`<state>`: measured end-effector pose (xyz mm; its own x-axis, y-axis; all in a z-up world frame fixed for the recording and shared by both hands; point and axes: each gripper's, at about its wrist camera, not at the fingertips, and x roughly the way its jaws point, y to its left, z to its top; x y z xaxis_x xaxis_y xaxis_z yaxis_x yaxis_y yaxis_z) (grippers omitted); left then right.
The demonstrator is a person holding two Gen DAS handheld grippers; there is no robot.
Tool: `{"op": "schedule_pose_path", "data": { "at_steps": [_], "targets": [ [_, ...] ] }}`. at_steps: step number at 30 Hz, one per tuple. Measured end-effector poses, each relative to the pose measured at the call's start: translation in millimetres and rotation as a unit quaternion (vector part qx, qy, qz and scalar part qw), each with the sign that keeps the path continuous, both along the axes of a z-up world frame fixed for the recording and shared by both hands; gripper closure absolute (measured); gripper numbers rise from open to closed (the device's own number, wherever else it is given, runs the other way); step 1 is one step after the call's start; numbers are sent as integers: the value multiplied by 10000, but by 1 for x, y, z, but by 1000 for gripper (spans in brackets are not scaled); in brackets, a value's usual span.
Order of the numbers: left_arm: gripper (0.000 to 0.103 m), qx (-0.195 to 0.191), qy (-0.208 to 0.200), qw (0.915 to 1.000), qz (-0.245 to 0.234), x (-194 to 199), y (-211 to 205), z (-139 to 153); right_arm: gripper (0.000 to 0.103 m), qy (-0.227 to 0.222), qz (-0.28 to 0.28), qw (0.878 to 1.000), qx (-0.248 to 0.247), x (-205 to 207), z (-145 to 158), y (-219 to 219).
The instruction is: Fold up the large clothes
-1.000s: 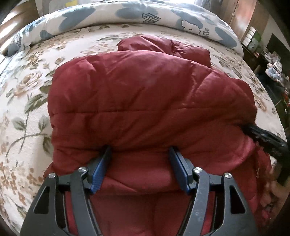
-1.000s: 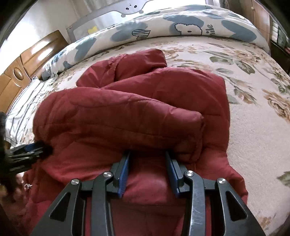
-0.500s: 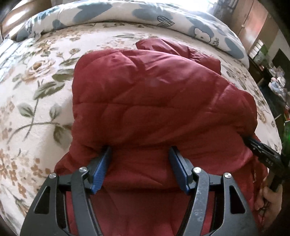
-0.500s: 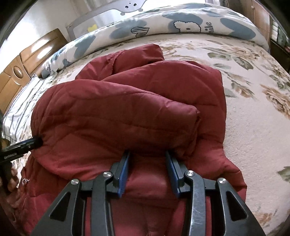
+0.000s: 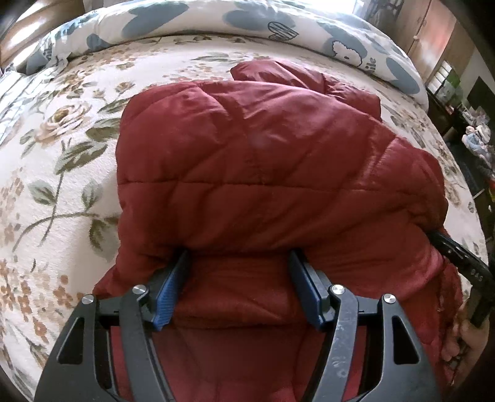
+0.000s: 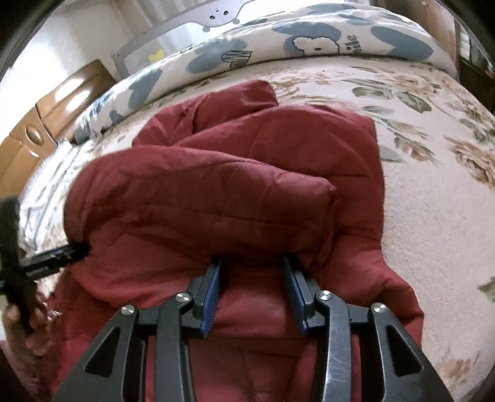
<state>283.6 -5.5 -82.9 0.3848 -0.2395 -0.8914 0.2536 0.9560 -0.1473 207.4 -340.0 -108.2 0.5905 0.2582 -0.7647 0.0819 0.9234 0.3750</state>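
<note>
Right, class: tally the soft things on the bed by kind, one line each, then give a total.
Red jacket: 1
Blue-and-white quilt: 1
Floral bed cover: 1
Total: 3

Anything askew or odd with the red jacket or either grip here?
Nothing damaged. Both the left gripper and right gripper clamp the near hem of the red puffer jacket. One lump pokes out crookedly at the far end, toward the blue-patterned duvet, so the bundle isn't square.
</note>
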Motion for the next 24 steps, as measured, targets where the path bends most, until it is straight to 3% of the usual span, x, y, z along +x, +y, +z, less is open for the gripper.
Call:
{"op": "schedule_pose_path", "data": {
  "at_steps": [3, 9, 14, 24],
  "targets": [
    [36, -114, 37, 9999, 36, -5, 9, 11, 62, -81, -28, 10000, -19, -12, 15, -3],
    [36, -246, 13, 9993, 266, -30, 32, 28, 50, -94, 91, 9999, 80, -40, 31, -9],
    [36, -265, -46, 9991, 325, -61, 53, 35, 41, 25, 221, 9996, 153, -69, 34, -11],
    [36, -303, 109, 9987, 404, -117, 90, 33, 34, 198, 182, 9994, 232, -138, 32, -21]
  ]
}}
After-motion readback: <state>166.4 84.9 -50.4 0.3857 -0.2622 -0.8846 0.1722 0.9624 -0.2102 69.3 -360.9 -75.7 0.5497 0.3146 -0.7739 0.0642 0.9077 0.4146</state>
